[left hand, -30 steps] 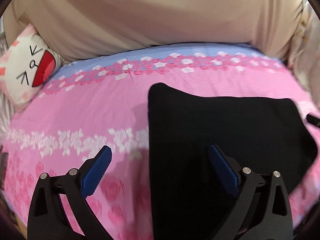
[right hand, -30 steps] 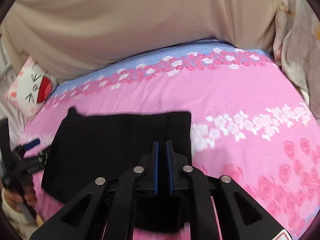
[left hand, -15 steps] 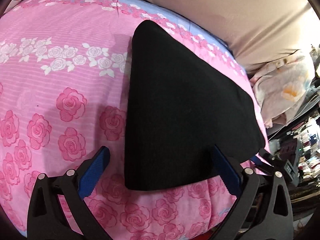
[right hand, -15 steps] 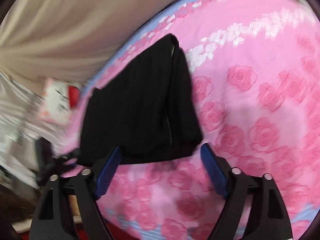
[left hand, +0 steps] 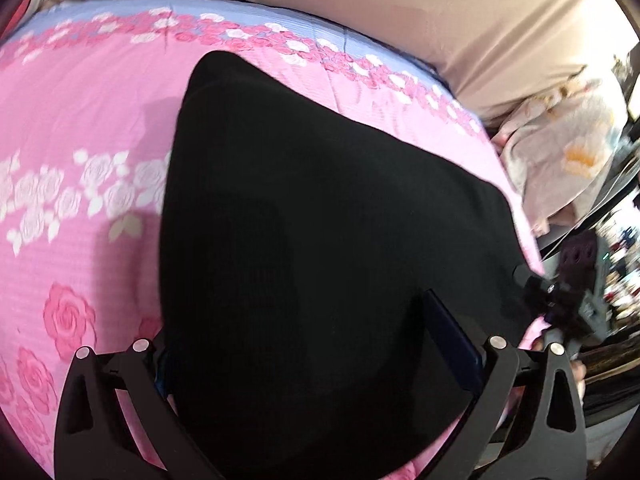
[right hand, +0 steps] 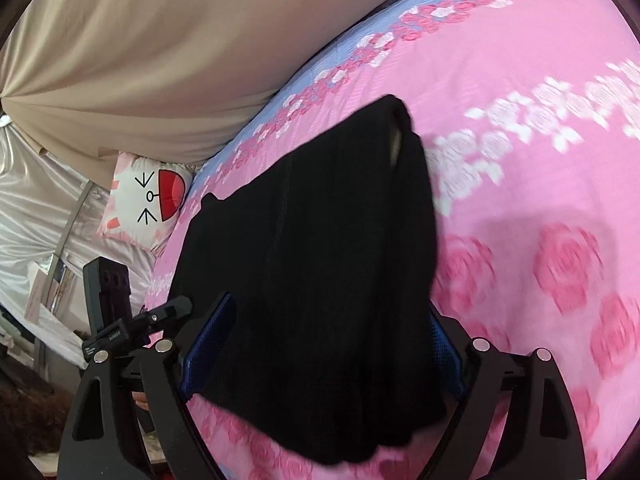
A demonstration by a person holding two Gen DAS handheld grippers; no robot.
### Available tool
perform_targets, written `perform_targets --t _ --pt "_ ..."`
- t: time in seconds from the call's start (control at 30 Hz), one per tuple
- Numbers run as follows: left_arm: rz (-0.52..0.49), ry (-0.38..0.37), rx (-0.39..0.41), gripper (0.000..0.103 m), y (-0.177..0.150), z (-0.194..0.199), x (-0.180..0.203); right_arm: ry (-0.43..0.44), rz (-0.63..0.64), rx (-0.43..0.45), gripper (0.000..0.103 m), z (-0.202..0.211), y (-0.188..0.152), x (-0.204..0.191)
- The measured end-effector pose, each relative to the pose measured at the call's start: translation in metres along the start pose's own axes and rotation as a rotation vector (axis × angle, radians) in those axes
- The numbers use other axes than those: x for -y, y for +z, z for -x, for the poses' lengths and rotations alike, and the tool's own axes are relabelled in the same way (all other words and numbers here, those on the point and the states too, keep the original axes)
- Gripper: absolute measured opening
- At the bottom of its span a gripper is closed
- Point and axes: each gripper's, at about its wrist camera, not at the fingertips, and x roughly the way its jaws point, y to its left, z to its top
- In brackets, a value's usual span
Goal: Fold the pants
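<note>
Both jaws stand wide, unclenched: your left gripper (left hand: pixel 316 344) and right gripper (right hand: pixel 324 340) straddle folded black pants (left hand: pixel 320 220) on the pink bedspread (left hand: pixel 72 128), center frame.

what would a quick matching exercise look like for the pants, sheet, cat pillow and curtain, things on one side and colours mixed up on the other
Things:
1. pants
2. sheet
3. cat pillow
4. curtain

Colours:
A. beige
B. white with a red mouth
C. black
D. pink with roses

Pairs: 1-C, 2-D, 3-B, 4-A
</note>
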Motion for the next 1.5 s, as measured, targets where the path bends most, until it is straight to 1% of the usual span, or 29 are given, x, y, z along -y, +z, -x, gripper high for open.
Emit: perform_targets --t 0.13,0.27,0.33,0.43,0.47,0.53,0.6,0.7,0.83,0.93,1.0,1.03,1.17,1.2,1.33,1.37,1.4,1.43,1.47,1.5 --pt "-0.049 0.090 0.002 0.098 0.001 -0.008 0.011 -0.014 0.060 0.000 0.089 -0.012 0.006 -0.008" --pt "-0.044 0.140 0.017 0.098 0.001 -0.011 0.014 -0.027 0.078 0.018 0.089 -0.014 0.006 -0.010" --pt "-0.042 0.152 0.021 0.098 0.003 -0.013 0.015 -0.030 0.076 0.024 0.089 -0.015 0.005 -0.011" --pt "-0.041 0.158 0.028 0.098 0.004 -0.014 0.016 -0.021 0.078 0.026 0.097 -0.016 0.006 -0.012" --pt "-0.042 0.157 0.030 0.098 0.004 -0.014 0.016 -0.026 0.085 0.031 0.098 -0.018 0.005 -0.014" --pt "-0.042 0.154 0.035 0.098 0.005 -0.015 0.015 -0.049 0.089 0.051 0.098 -0.019 0.002 -0.017" --pt "-0.042 0.151 0.047 0.098 0.004 -0.014 0.015 -0.048 0.085 0.071 0.098 -0.017 0.001 -0.017" --pt "-0.036 0.151 0.070 0.098 0.002 -0.014 0.015 -0.050 0.080 0.076 0.098 -0.017 0.002 -0.016" --pt "-0.044 0.143 0.105 0.098 -0.001 -0.013 0.014 -0.059 0.094 0.090 0.098 -0.017 0.001 -0.016" --pt "-0.052 0.117 0.135 0.098 -0.005 -0.010 0.011 -0.060 0.095 0.092 0.098 -0.016 0.000 -0.015" --pt "-0.062 0.075 0.138 0.098 -0.006 -0.007 0.007 -0.053 0.096 0.084 0.098 -0.014 -0.001 -0.014" --pt "-0.060 0.043 0.135 0.098 -0.007 -0.005 0.002 -0.042 0.098 0.073 0.098 -0.012 -0.002 -0.013" --pt "-0.009 -0.070 0.142 0.098 -0.010 0.004 -0.013 0.004 0.121 0.030 0.098 -0.004 -0.006 -0.007" --pt "0.000 -0.075 0.145 0.098 -0.009 0.003 -0.014 0.004 0.118 0.026 0.098 -0.004 -0.006 -0.007" --pt "0.022 -0.039 0.169 0.098 0.004 -0.008 -0.006 -0.026 0.142 0.020 0.098 -0.019 0.004 -0.014" --pt "0.024 -0.032 0.172 0.098 0.006 -0.010 -0.004 -0.033 0.141 0.025 0.097 -0.023 0.007 -0.016" --pt "0.033 -0.027 0.178 0.098 0.008 -0.011 -0.003 -0.037 0.129 0.035 0.093 -0.025 0.010 -0.015" --pt "0.051 -0.025 0.184 0.098 0.009 -0.011 -0.003 -0.045 0.120 0.042 0.076 -0.025 0.011 -0.014" --pt "0.058 -0.023 0.187 0.098 0.008 -0.010 -0.004 -0.068 0.094 0.052 0.053 -0.024 0.012 -0.010" --pt "0.059 -0.004 0.188 0.093 0.008 -0.009 -0.002 -0.051 0.060 0.056 0.050 -0.022 0.012 -0.003"
